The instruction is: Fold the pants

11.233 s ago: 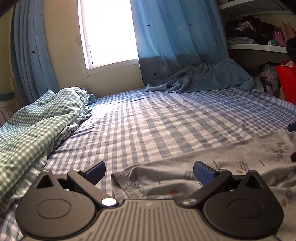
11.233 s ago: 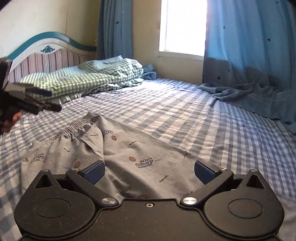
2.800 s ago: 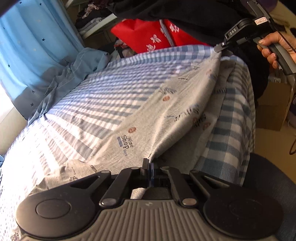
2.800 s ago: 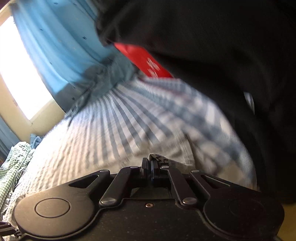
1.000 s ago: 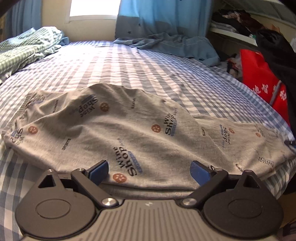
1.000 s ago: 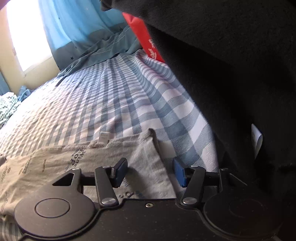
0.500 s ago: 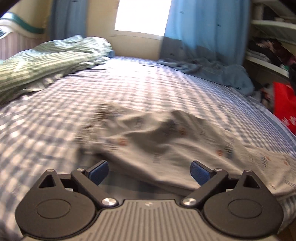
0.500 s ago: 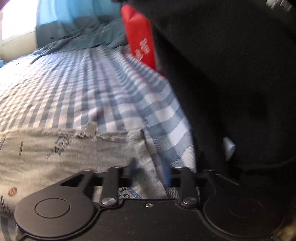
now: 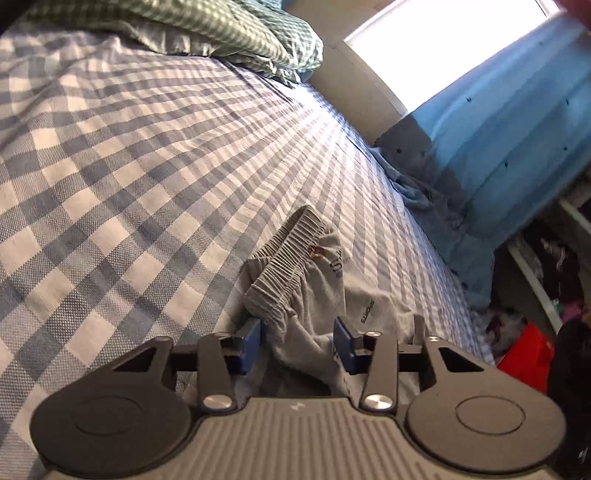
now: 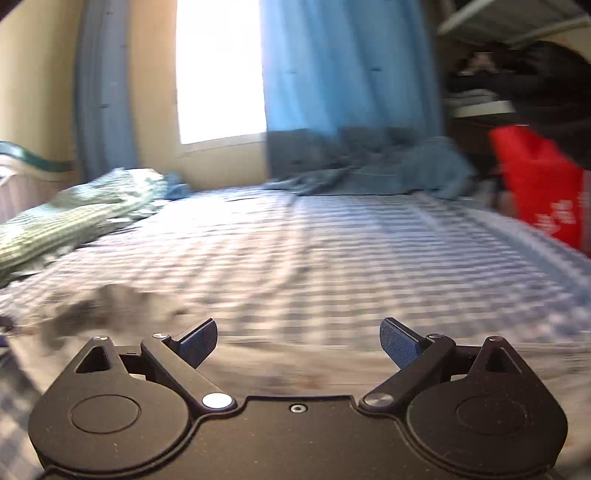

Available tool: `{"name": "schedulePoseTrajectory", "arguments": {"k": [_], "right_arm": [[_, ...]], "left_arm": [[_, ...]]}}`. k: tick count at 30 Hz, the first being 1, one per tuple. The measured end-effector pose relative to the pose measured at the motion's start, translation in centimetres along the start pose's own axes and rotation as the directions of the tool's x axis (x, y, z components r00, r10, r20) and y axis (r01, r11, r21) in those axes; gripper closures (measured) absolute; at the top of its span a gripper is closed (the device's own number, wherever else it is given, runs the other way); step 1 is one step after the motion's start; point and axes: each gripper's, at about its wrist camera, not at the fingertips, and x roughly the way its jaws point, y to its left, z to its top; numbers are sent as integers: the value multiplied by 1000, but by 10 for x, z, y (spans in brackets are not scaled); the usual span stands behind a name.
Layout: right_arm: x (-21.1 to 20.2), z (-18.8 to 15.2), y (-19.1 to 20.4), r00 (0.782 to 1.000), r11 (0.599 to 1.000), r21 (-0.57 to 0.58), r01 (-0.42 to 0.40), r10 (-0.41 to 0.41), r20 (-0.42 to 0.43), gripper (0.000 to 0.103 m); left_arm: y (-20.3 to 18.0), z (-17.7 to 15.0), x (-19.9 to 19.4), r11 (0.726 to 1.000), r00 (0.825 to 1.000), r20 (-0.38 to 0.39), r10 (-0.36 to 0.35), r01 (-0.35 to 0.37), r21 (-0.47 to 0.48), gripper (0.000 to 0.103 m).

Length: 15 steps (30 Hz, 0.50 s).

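The grey printed pants point(image 9: 314, 280) lie bunched on the blue checked bed sheet point(image 9: 122, 155); their elastic waistband point(image 9: 291, 251) is ruffled and points away from me. My left gripper point(image 9: 298, 341) is partly open, its blue pads either side of the waistband fabric without pinching it. In the blurred right wrist view the pants point(image 10: 295, 373) spread just beyond my right gripper point(image 10: 298, 341), which is wide open and empty above them.
A green checked pillow point(image 9: 207, 33) lies at the head of the bed. A blue curtain point(image 9: 506, 125) and a crumpled blue cloth point(image 10: 373, 170) are at the window side. Shelves with clothes point(image 9: 554, 258) and a red bag point(image 10: 539, 184) stand past the bed's right edge.
My left gripper has swung down to the waistband and narrowed around it. My right gripper has let go of the leg end, opened wide and turned towards the window.
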Motion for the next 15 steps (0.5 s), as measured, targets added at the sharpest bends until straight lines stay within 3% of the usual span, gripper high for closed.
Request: {"name": "schedulePoseTrajectory", "arguments": {"k": [1, 2, 4, 6, 8, 10, 12, 15], "right_arm": [[6, -2, 19, 999, 999, -14, -39, 39, -2, 8], [11, -4, 37, 998, 998, -29, -62, 62, -4, 8], [20, -10, 66, 996, 995, -50, -85, 84, -14, 8], [18, -14, 89, 995, 994, -37, -101, 100, -22, 8], [21, -18, 98, 994, 993, -40, -111, 110, -25, 8], [24, -24, 105, 994, 993, -61, -97, 94, -52, 8], [30, -29, 103, 993, 994, -63, -89, 84, -78, 8], [28, -32, 101, 993, 995, -40, -92, 89, -76, 8]], "left_arm": [[3, 3, 3, 1000, 1000, 3, 1, -1, -29, 92], [4, 4, 5, 999, 1000, 13, 12, -12, -38, 94], [-4, 3, -1, 999, 997, 68, 29, -30, 15, 96], [-24, -1, -10, 988, 989, 149, 26, -48, 149, 96], [-46, -10, -15, 940, 977, 208, 47, -114, 322, 96], [-58, -19, -9, 882, 967, 233, 103, -197, 429, 96], [-56, -22, 2, 862, 966, 210, 149, -231, 451, 96], [-46, -25, 8, 872, 968, 168, 185, -240, 426, 92]]}}
